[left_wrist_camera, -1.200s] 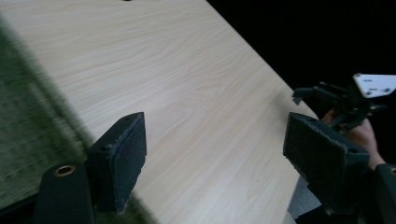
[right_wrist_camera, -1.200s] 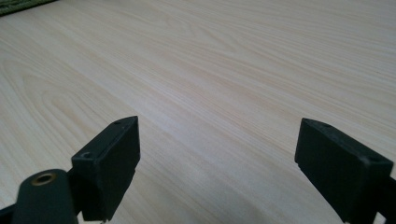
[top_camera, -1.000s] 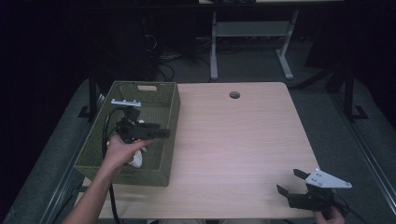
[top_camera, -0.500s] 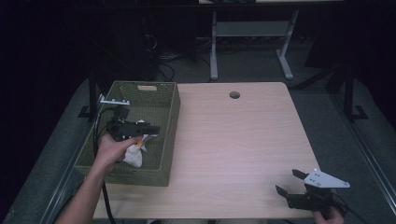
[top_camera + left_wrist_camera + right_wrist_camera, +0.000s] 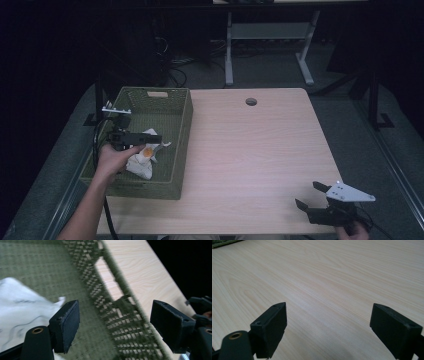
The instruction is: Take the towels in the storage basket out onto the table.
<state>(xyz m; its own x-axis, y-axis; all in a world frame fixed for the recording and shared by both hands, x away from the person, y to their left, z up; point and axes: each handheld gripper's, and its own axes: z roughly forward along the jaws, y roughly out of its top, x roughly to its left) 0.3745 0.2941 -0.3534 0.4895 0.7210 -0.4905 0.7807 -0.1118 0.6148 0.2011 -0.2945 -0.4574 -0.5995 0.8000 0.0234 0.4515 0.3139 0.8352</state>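
- Your left gripper (image 5: pixel 150 138) has moved toward the near-left of the green woven plastic basket (image 5: pixel 183 125) since a second ago, and sunk a little; it now hangs over the crumpled white cloth with an orange patch (image 5: pixel 145 159) that lies on the basket floor toward its near end.
- Its jaws have just been closing slightly, yet they stand wide apart; in the left gripper view one black pad (image 5: pixel 65 325) sits just beside a corner of the cloth (image 5: pixel 20 305), with nothing clamped between them; you hold nothing there.
- Judged from this, you are lining up for a pick of the cloth; the grasp itself is not yet made.
- Your right gripper (image 5: pixel 311 196) has kept its place at the near-right corner of the pale wood-grain table (image 5: pixel 260 150); its jaws gape wide over bare tabletop (image 5: pixel 324 277), gripping nothing.
- The cloth looks soft, thin and creased, likely to bunch under the pads; the basket is a stiff lattice with a cut-out handle (image 5: pixel 108 277) in its wall; the tabletop is smooth and flat.
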